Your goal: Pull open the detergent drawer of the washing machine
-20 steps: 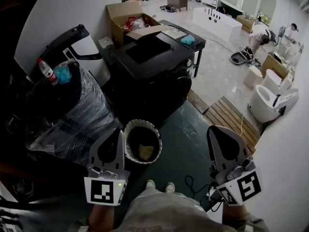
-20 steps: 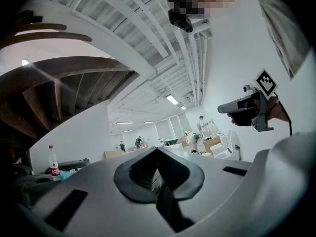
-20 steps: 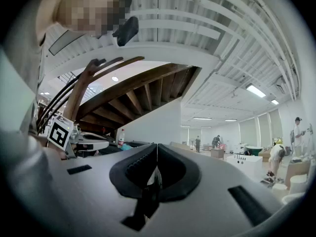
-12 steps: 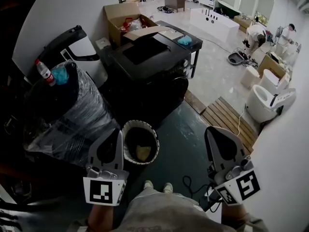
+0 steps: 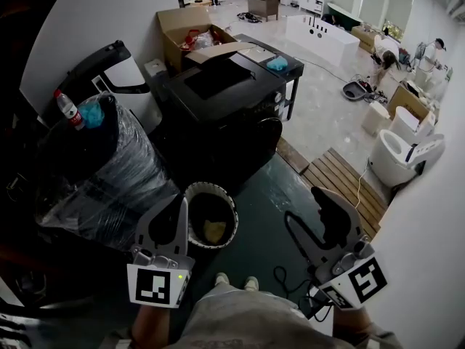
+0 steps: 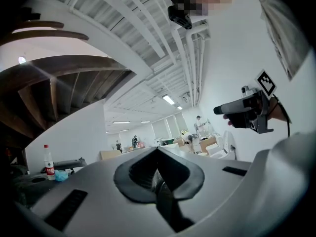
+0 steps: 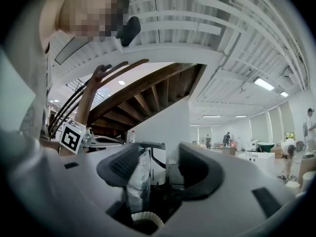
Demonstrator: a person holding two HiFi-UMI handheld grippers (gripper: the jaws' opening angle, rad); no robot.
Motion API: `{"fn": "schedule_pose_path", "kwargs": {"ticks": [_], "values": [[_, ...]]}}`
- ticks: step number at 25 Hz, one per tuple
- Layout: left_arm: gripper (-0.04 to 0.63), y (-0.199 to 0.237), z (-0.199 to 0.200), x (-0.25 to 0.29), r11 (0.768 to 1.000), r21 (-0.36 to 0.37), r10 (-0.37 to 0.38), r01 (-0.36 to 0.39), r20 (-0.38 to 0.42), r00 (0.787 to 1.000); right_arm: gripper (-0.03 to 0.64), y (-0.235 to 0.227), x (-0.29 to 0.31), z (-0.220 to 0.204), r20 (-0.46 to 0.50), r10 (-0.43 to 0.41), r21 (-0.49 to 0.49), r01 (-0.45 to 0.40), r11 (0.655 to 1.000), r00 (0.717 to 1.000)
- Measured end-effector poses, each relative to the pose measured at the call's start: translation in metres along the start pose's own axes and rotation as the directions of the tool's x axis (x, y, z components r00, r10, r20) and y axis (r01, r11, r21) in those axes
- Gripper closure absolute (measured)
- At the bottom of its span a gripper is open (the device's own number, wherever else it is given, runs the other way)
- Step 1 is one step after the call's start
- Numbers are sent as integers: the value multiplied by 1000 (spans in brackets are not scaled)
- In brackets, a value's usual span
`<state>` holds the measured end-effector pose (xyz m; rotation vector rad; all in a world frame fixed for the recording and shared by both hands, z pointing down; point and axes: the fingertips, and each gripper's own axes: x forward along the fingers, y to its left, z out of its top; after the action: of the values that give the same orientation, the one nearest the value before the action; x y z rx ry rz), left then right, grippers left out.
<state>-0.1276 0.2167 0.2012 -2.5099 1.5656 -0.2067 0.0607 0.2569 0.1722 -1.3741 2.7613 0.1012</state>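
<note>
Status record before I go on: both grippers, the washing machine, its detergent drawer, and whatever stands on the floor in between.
left gripper: jaws together, nothing in them, held level
right gripper: jaws apart, nothing between them, held level
washing machine: black, ahead of both grippers, not touched
detergent drawer: cannot make it out, the machine's front is too dark
basket: on the floor between the person and the machine
task: not started

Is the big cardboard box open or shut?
Open. The box has its flaps up, and you can see stuff inside it.
</note>
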Motion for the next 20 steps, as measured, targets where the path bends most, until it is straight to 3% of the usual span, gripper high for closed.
{"fn": "schedule_pose_path", "kwargs": {"ticks": [1, 4, 8, 20], "values": [[578, -1, 0, 0, 1000, 0, -3, 3, -2, 1000, 321, 2, 1, 0, 2, 11, 8, -11, 1000, 1000], [578, -5, 1, 1, 1000, 0, -3, 3, -2, 1000, 281, -4, -2, -1, 3, -16, -6, 16, 1000, 1000], [578, -10, 0, 3, 1000, -4, -3, 3, -3, 1000, 270, -19, -9, 5, 35, -65, 2, 65, 998, 997], [578, -24, 7, 17, 999, 10, -31, 30, 13, 999, 267, -38, -26, -3, 25, -88, 50, 87, 995, 996]]}}
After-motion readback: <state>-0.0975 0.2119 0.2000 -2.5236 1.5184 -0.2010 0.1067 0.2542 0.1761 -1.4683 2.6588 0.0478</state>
